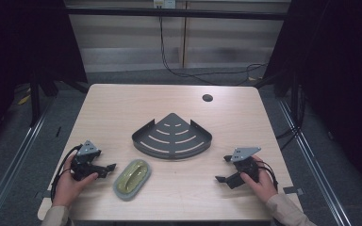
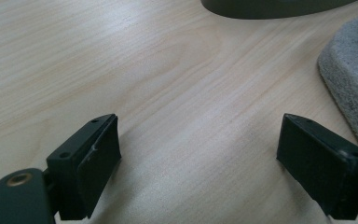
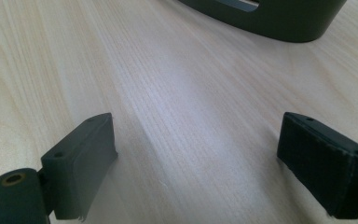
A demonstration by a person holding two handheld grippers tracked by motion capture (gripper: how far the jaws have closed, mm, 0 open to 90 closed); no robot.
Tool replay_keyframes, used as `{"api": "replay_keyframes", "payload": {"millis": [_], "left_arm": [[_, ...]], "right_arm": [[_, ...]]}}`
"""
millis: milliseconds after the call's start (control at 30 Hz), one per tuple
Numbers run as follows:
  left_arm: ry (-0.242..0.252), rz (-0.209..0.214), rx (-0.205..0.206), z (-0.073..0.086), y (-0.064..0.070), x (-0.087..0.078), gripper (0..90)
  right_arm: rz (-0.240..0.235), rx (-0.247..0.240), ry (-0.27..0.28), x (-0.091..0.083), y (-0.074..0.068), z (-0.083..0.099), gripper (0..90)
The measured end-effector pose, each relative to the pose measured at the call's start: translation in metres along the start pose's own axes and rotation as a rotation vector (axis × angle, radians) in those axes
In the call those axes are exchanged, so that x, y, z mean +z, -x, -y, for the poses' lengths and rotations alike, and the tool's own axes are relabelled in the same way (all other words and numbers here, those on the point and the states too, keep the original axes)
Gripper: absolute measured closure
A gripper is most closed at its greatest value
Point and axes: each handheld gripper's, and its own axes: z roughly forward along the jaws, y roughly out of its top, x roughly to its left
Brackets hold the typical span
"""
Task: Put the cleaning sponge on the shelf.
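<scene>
A dark grey quarter-round slotted rack (image 1: 172, 136) lies flat at the middle of the wooden table (image 1: 122, 103). An oval grey scrub pad with a yellow-green grip (image 1: 132, 178) lies near the front, left of centre. My left gripper (image 1: 104, 169) rests just left of the pad, open, with bare wood between its jaws. In the left gripper view (image 2: 198, 158) the pad's grey edge (image 2: 349, 88) sits at the right and the rack's rim (image 2: 270, 7) at the top. My right gripper (image 1: 222, 168) is open at the front right. In the right gripper view (image 3: 196, 158) the rack's wall (image 3: 279, 21) lies ahead.
A round cable hole (image 1: 207, 98) is in the table's far right part. Black cables (image 1: 202, 75) trail over the floor behind the table. Dark curtains close off both sides. Bare wood lies between the two grippers along the front edge.
</scene>
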Motion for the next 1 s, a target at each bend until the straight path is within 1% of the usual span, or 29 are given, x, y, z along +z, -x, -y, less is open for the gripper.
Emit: {"api": "replay_keyframes", "payload": {"millis": [133, 200, 233, 300, 333, 367, 400, 433, 467, 533, 567, 633, 733, 800, 833, 867, 900, 933, 967, 1000], "left_arm": [[-0.005, -0.001, -0.008, 0.0, 0.001, 0.0, 13.1], [-0.036, -0.008, -0.018, -0.004, 0.001, -0.002, 14.0], [-0.062, -0.025, -0.026, -0.006, 0.002, -0.003, 15.2], [-0.131, -0.041, -0.052, -0.013, 0.003, -0.003, 15.8], [-0.156, -0.05, -0.074, -0.016, 0.004, -0.004, 17.0], [-0.194, -0.052, -0.096, -0.02, 0.004, -0.005, 18.5], [-0.208, -0.05, -0.11, -0.022, 0.005, -0.005, 19.0], [-0.235, -0.043, -0.11, -0.025, 0.004, -0.008, 19.3], [-0.258, -0.037, -0.125, -0.029, 0.005, -0.01, 20.1], [-0.276, -0.044, -0.133, -0.036, 0.007, -0.016, 20.3], [-0.29, -0.038, -0.135, -0.04, 0.008, -0.018, 20.3], [-0.329, -0.037, -0.116, -0.051, 0.01, -0.025, 20.4], [-0.363, -0.03, -0.105, -0.065, 0.015, -0.031, 20.7], [-0.385, -0.013, -0.105, -0.074, 0.02, -0.033, 20.9], [-0.4, -0.003, -0.098, -0.079, 0.023, -0.034, 21.0], [-0.411, 0.005, -0.106, -0.082, 0.025, -0.035, 21.4], [-0.419, 0.013, -0.103, -0.086, 0.027, -0.035, 21.5], [-0.431, 0.016, -0.104, -0.089, 0.03, -0.034, 21.7], [-0.447, 0.021, -0.093, -0.092, 0.032, -0.034, 21.9], [-0.456, 0.023, -0.093, -0.095, 0.035, -0.035, 22.1]], "right_arm": [[-0.001, 0.0, -0.001, 0.0, 0.0, 0.0, 10.6], [-0.001, 0.0, -0.001, 0.0, 0.0, 0.0, 10.6], [-0.001, -0.001, -0.001, 0.0, 0.0, 0.0, 10.6], [-0.001, 0.0, -0.001, 0.0, 0.0, 0.0, 10.6], [-0.001, -0.001, -0.001, 0.0, 0.0, 0.0, 10.6], [-0.001, -0.001, -0.001, 0.0, 0.0, 0.0, 10.6], [-0.001, 0.0, -0.001, 0.0, 0.0, 0.0, 10.6], [-0.001, -0.001, -0.001, 0.0, 0.0, 0.0, 10.6], [-0.001, 0.0, -0.001, 0.0, 0.0, 0.0, 10.6], [-0.001, -0.002, -0.001, 0.0, 0.0, 0.0, 10.6], [-0.001, -0.001, -0.001, 0.0, 0.0, 0.0, 10.6], [-0.001, -0.002, -0.002, 0.0, 0.0, 0.0, 10.6], [-0.001, -0.002, -0.002, 0.0, 0.0, 0.0, 10.6], [-0.001, -0.001, -0.002, 0.0, 0.0, 0.0, 10.6], [-0.001, -0.002, -0.002, 0.0, 0.0, 0.0, 10.6], [-0.001, -0.001, -0.002, 0.0, 0.0, 0.0, 10.6], [-0.001, -0.002, -0.002, 0.0, 0.0, 0.0, 10.6], [-0.001, -0.002, -0.002, 0.0, 0.0, 0.0, 10.6], [-0.001, -0.001, -0.002, 0.0, 0.0, 0.0, 10.6], [-0.001, -0.001, -0.002, 0.0, 0.0, 0.0, 10.6]]}}
